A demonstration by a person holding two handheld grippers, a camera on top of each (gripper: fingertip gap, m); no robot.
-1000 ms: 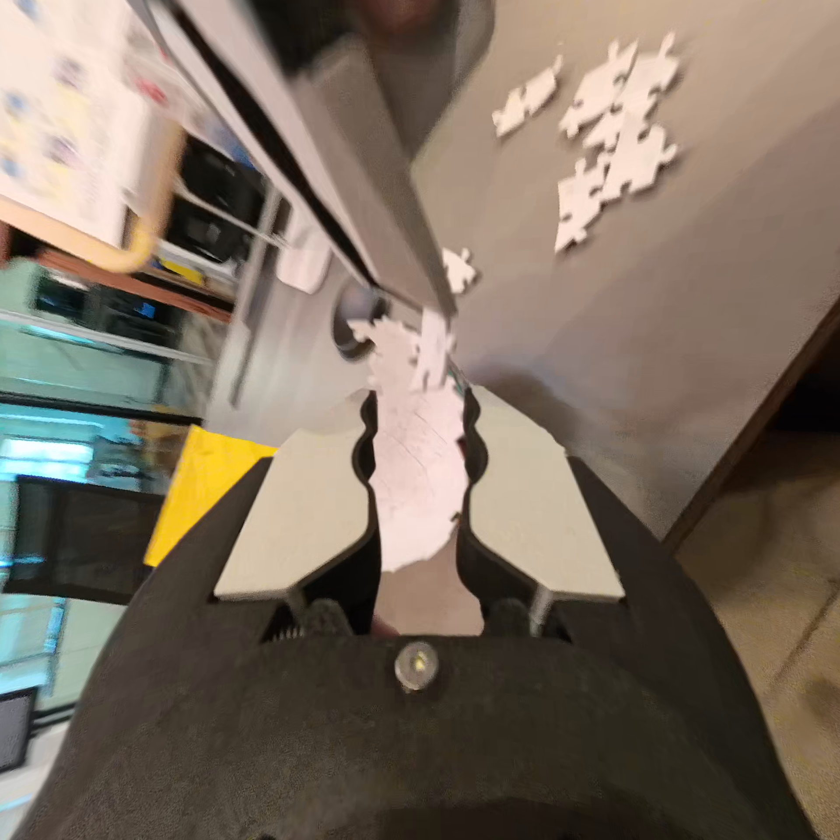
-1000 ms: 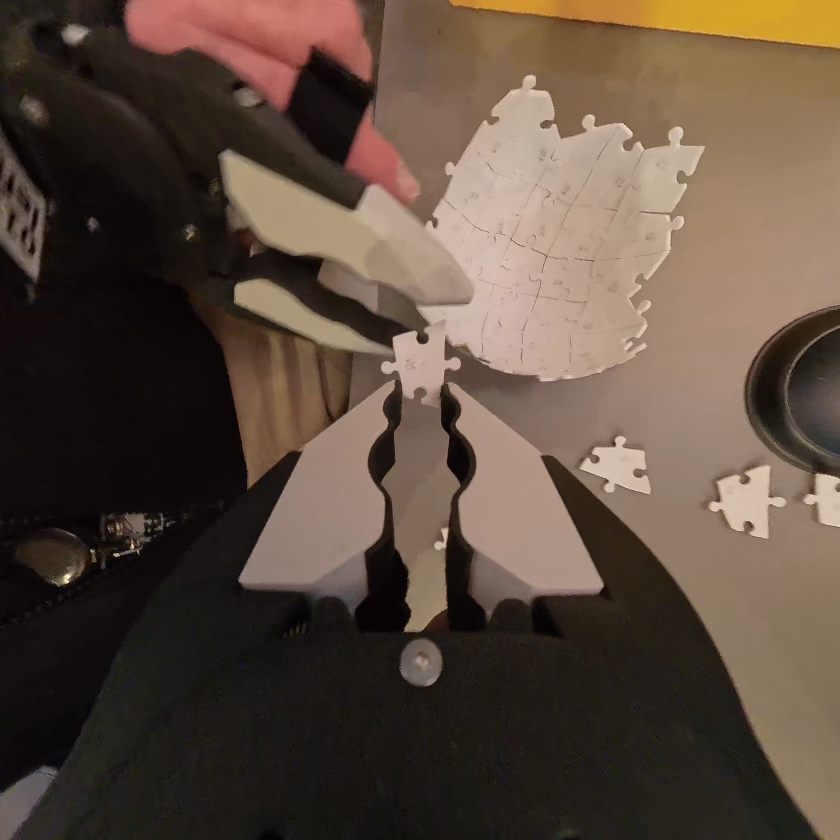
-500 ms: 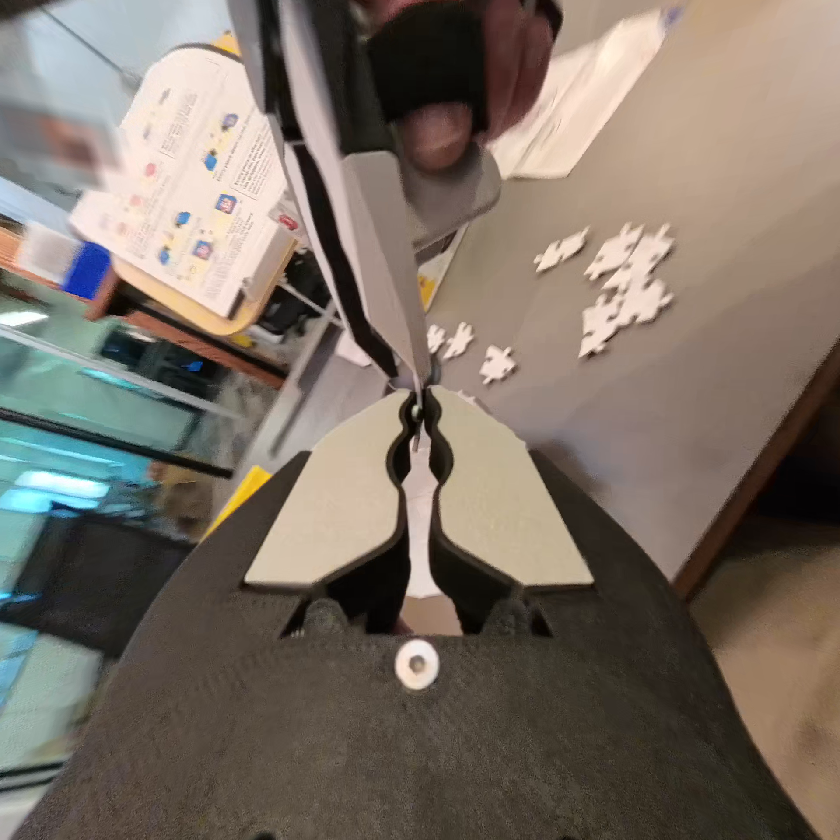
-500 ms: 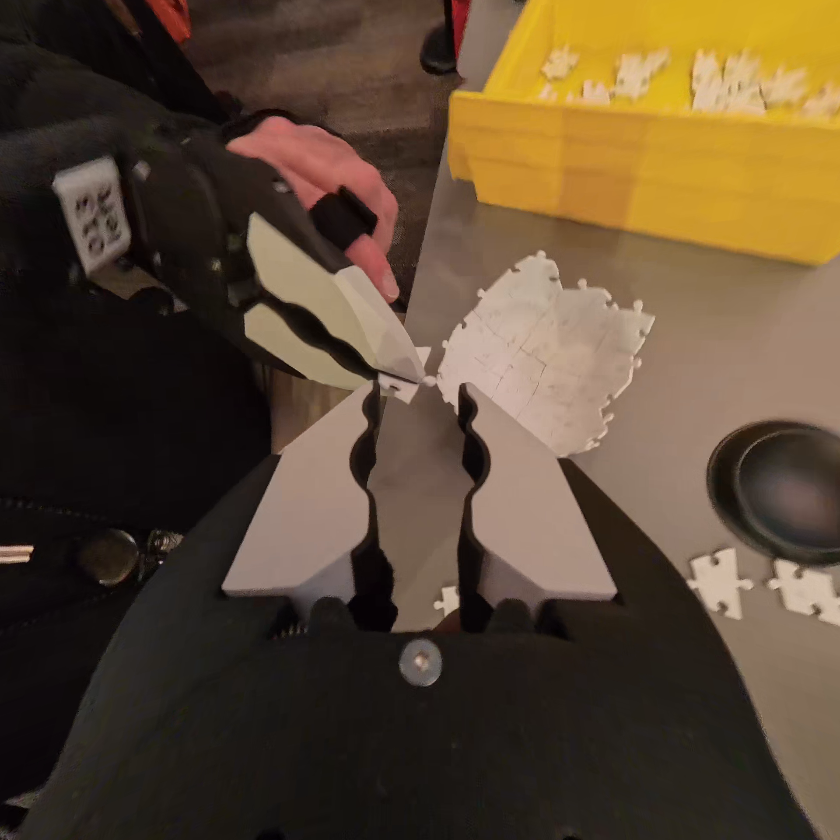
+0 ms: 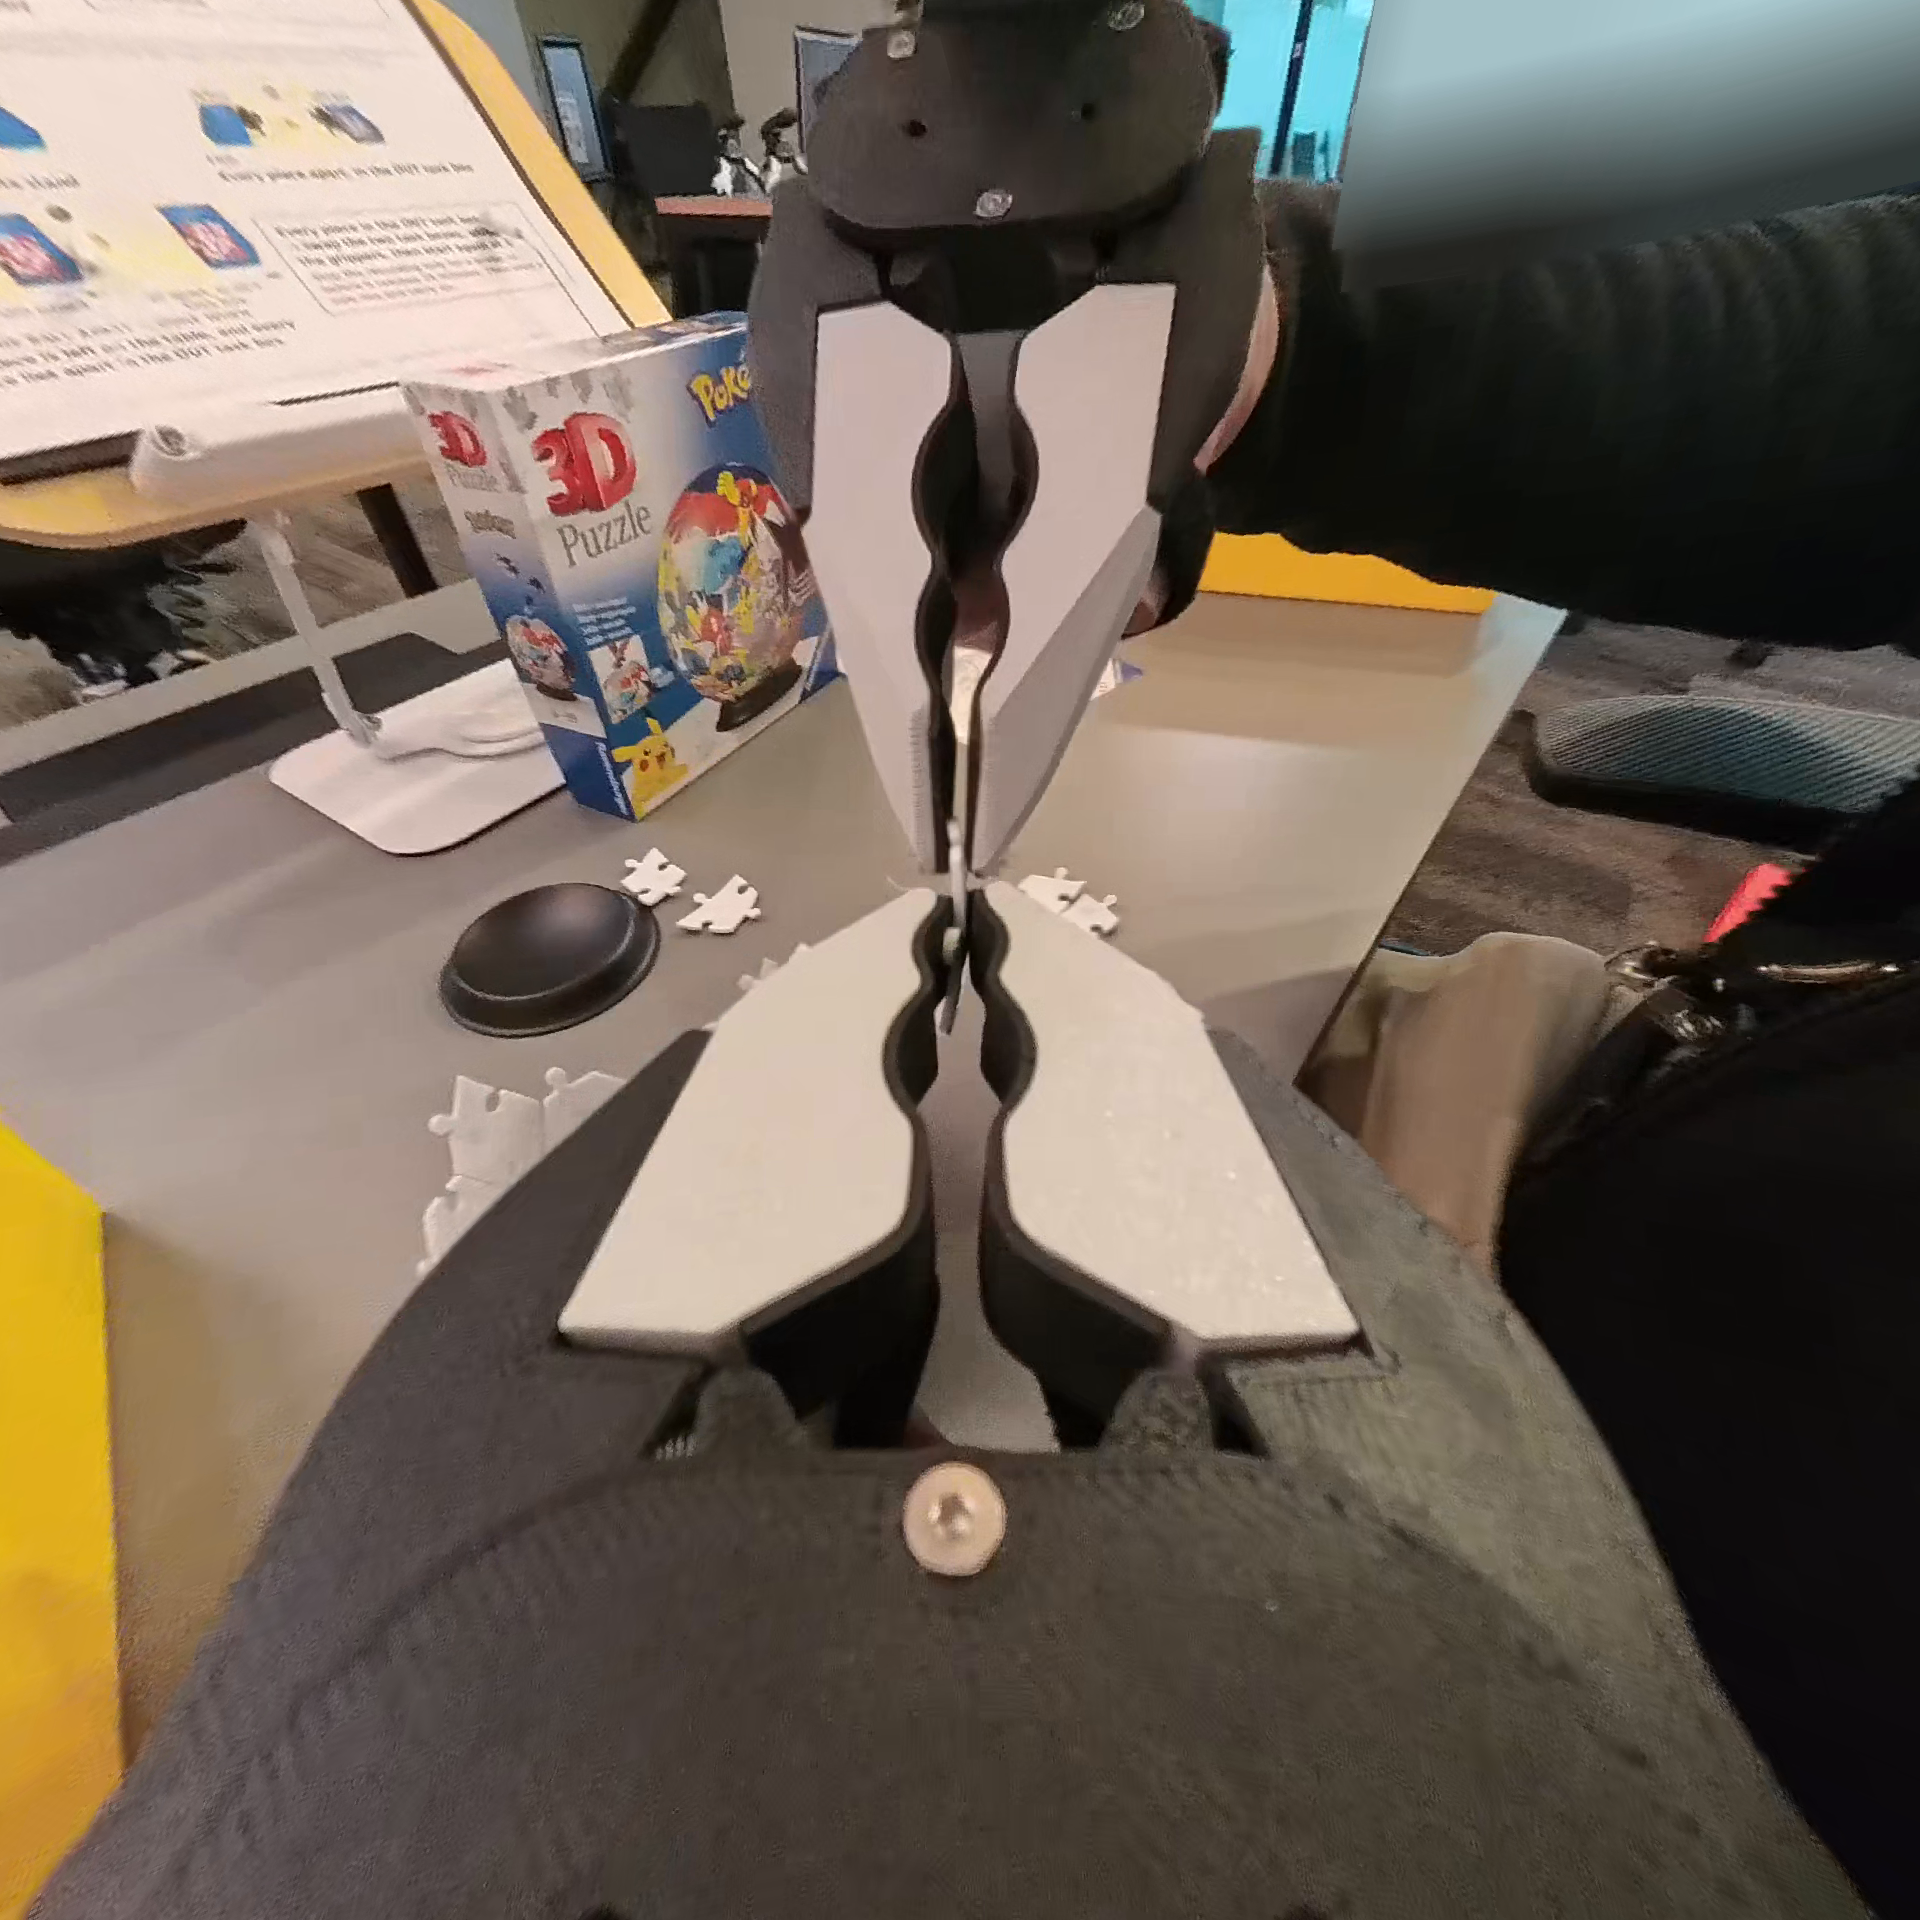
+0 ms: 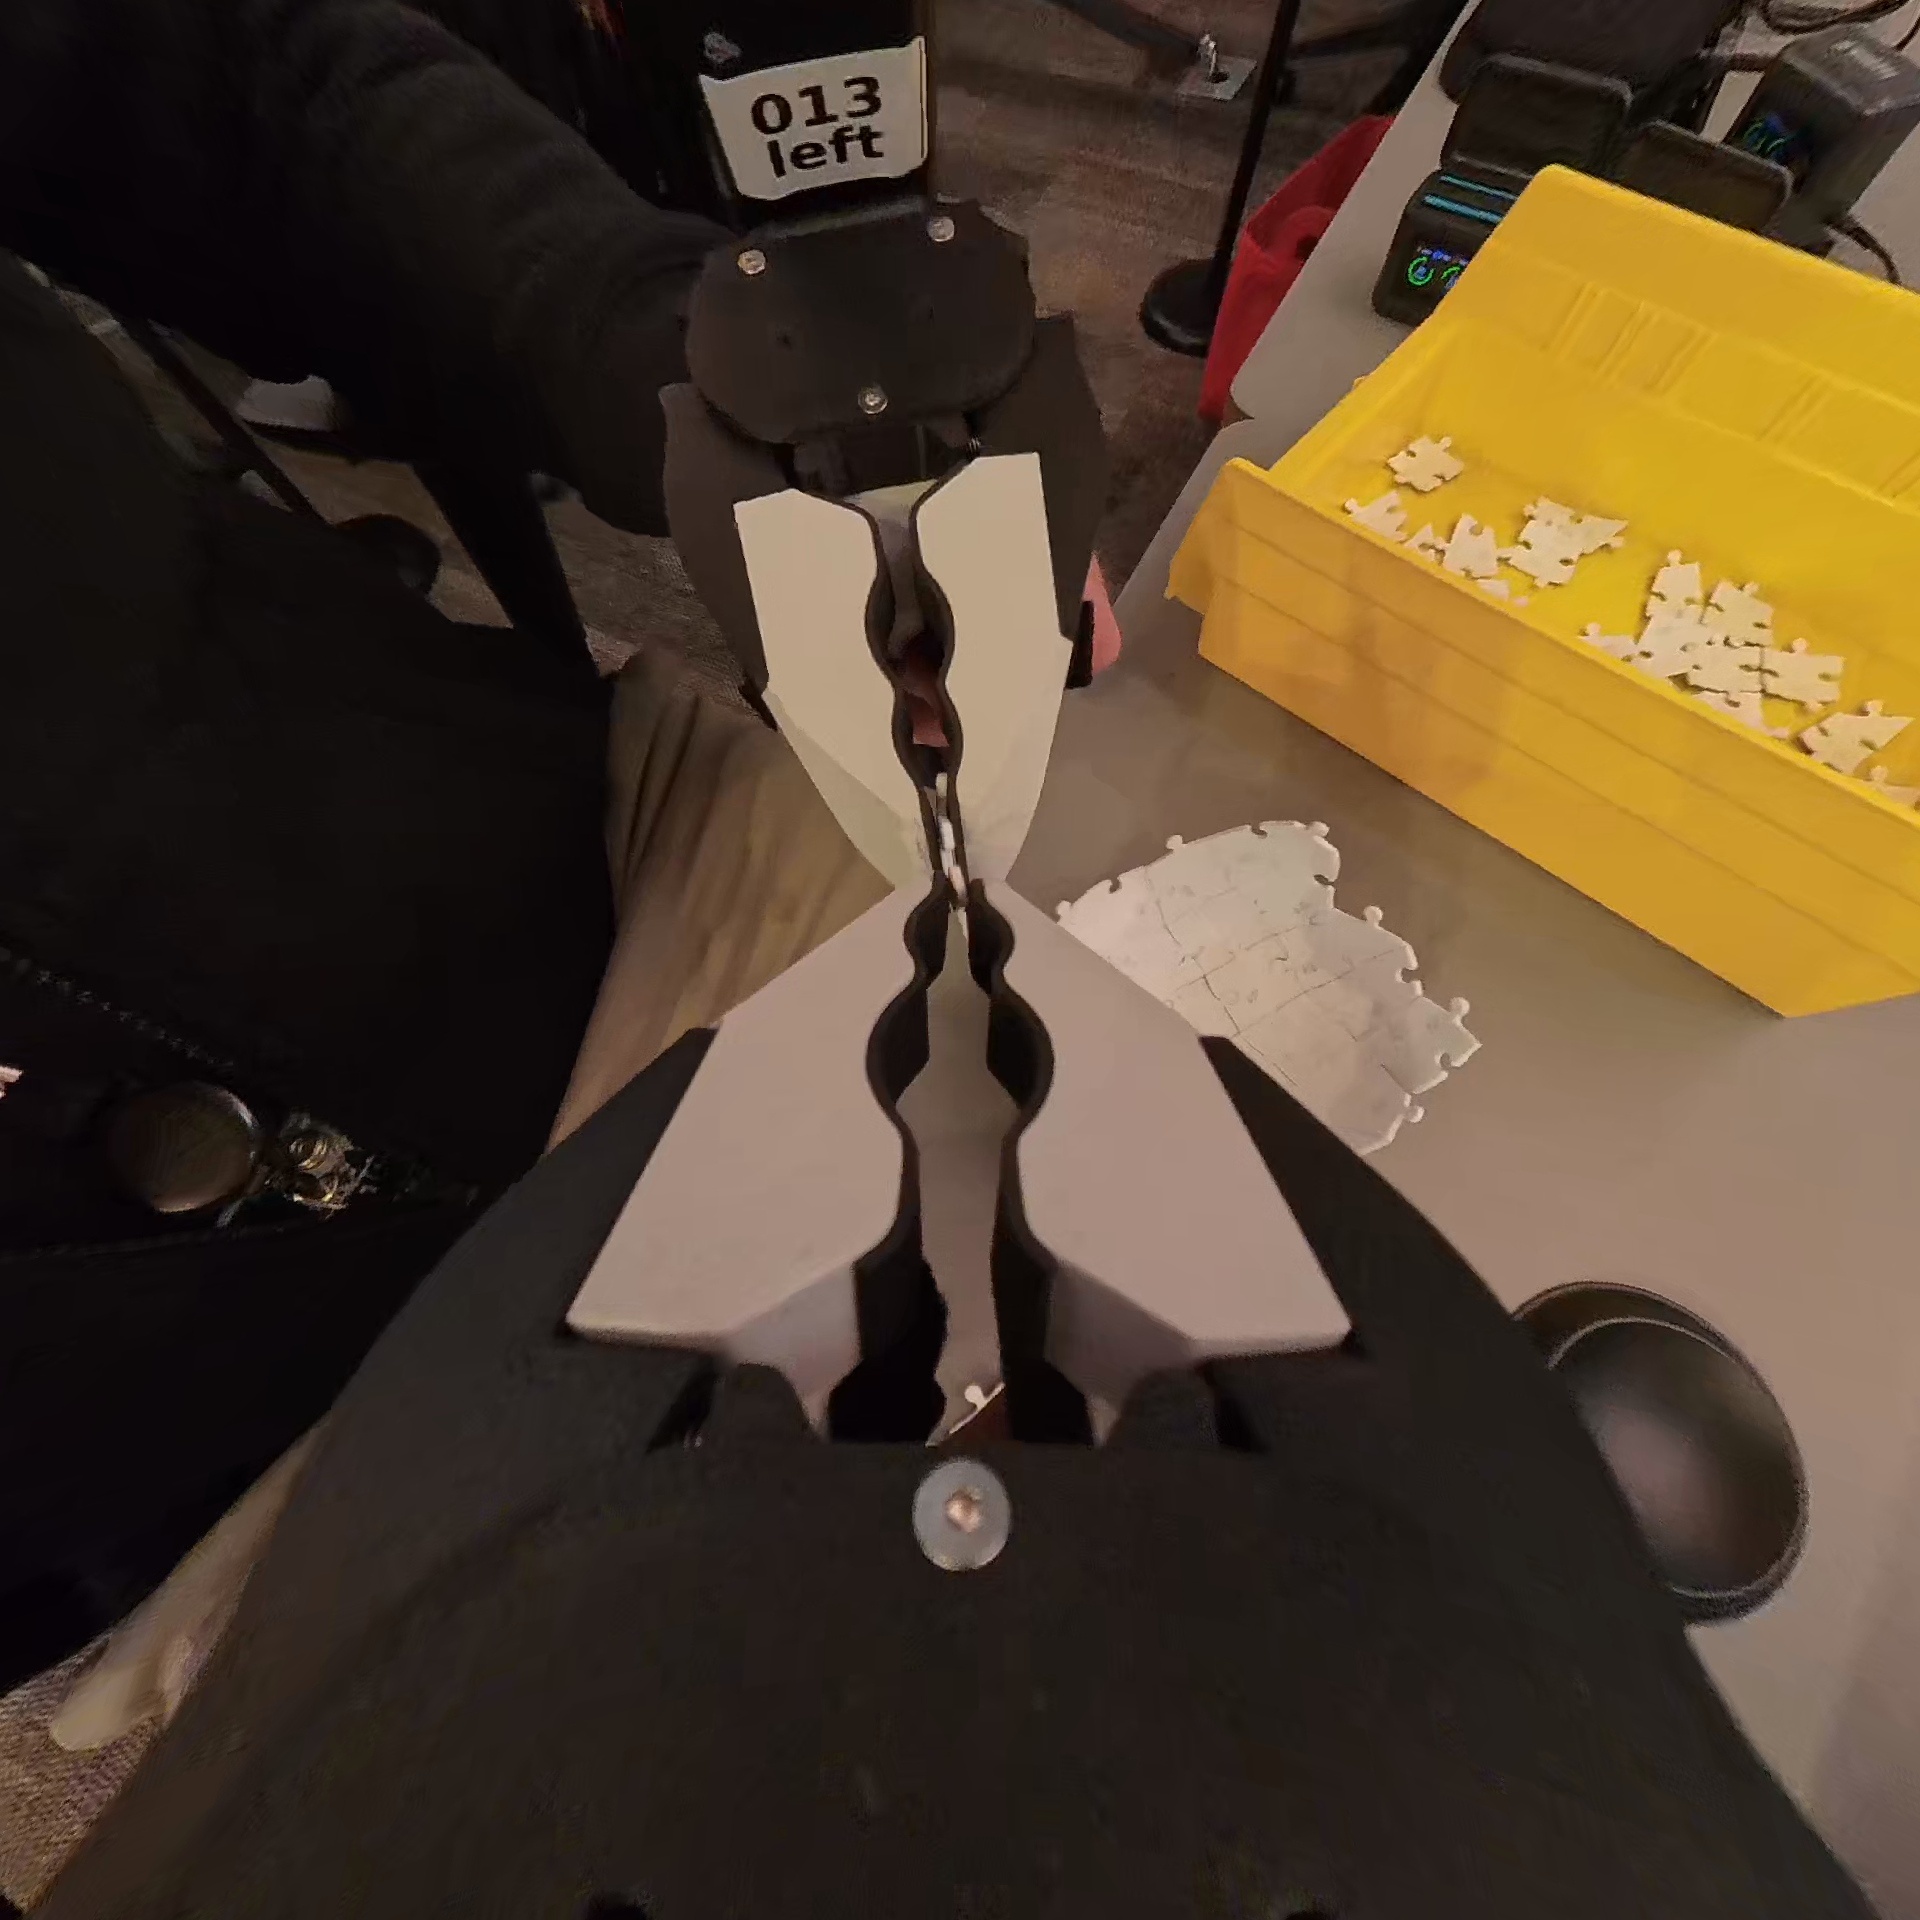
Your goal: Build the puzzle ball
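Note:
My left gripper [image 5: 948, 920] and my right gripper [image 5: 951, 854] meet tip to tip above the grey table's front edge. Both are shut on one small white puzzle piece [image 5: 948, 982], seen edge-on between their tips. In the right wrist view, my right gripper [image 6: 961, 906] faces my left gripper [image 6: 940, 836], and the piece [image 6: 943, 821] shows between the left one's tips. The curved white assembled section of the ball [image 6: 1268, 977] lies on the table just beyond them. Its edge also shows in the left wrist view [image 5: 488, 1132].
A yellow bin [image 6: 1507, 727] with several loose pieces stands at the table's left end. A black dome stand [image 5: 551, 956], loose pieces [image 5: 691, 899], the puzzle box [image 5: 623, 561] and an instruction board [image 5: 260, 208] are farther back. The person's dark sleeves flank the grippers. Less than 4 cm separates the two grippers' tips.
The assembled section, held in my left gripper a second ago, now lies on the table. The small piece passed to my left gripper. My right gripper opened, then shut on it again.

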